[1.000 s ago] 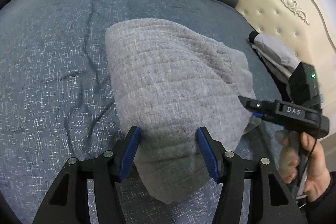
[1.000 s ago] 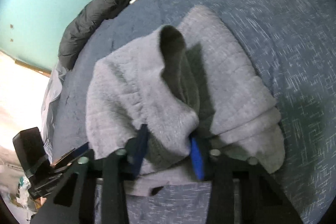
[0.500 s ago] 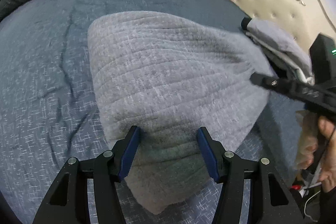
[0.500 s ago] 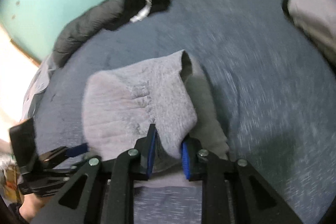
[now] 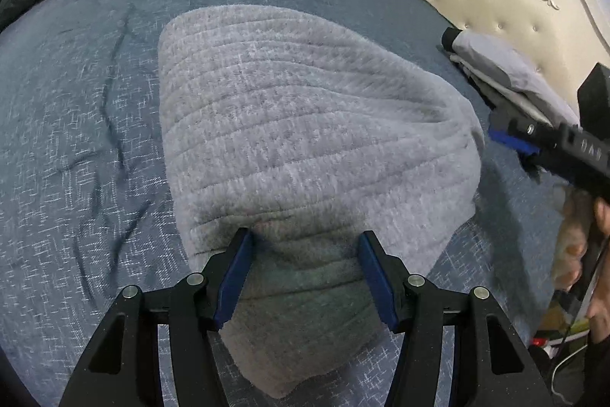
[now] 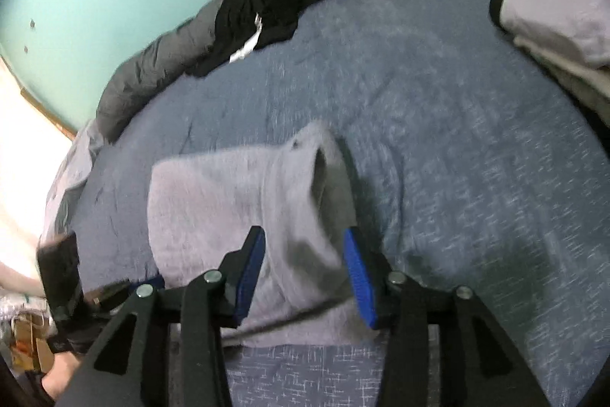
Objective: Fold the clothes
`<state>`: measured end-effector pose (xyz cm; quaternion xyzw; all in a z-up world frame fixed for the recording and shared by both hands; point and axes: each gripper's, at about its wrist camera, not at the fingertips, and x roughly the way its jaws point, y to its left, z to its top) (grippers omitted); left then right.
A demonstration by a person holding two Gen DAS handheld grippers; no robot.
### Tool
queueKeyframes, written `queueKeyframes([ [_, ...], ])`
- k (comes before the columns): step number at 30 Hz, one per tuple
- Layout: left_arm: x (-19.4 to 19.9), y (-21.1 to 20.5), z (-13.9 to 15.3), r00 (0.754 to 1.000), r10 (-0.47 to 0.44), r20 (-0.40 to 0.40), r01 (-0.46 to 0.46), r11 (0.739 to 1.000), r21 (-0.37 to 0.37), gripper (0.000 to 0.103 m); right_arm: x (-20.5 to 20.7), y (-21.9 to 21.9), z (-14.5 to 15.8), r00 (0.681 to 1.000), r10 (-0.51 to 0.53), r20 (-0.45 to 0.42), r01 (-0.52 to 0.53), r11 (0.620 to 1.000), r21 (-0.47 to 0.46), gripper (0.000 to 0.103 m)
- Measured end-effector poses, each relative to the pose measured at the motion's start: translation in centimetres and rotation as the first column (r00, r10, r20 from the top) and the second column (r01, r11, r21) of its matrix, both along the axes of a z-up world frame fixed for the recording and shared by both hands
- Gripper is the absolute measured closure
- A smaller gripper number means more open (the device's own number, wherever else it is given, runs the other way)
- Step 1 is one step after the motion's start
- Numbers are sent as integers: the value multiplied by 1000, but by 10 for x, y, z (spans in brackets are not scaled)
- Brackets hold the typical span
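Grey quilted garment lay folded on the blue bedspread, its near edge hidden between the left gripper's parted, untouching jaws. The right gripper had just been opening, releasing the fold it pinched earlier; motion blurred that view.
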<state>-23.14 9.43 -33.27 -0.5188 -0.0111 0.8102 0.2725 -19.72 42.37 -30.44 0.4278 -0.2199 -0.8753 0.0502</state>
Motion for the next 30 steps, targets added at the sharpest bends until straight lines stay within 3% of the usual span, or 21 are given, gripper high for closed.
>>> queueKeyframes([
  [5, -4, -11, 9, 1000, 13, -8, -13, 999, 36, 43, 3, 4, 7, 1000, -9, -15, 9, 1000, -21, 60],
  [7, -3, -17, 17, 999, 23, -25, -22, 998, 51, 43, 1, -3, 7, 1000, 18, -13, -18, 1000, -12, 79],
  [13, -9, -33, 30, 995, 82, -60, -77, 994, 78, 43, -14, -41, 6, 991, 134, -21, -134, 991, 14, 91],
  [20, -16, -23, 1, 997, 73, -6, -73, 996, 56, 43, -45, -66, -39, 983, 158, 93, -167, 981, 101, 98],
  [24, -16, -24, -16, 997, 76, 16, -77, 995, 60, 43, -57, -56, -64, 980, 132, 151, -145, 987, 73, 103],
  [30, -18, -38, -2, 996, 90, 2, -90, 990, 108, 43, -50, -58, -26, 992, 122, 34, -123, 992, 41, 103],
])
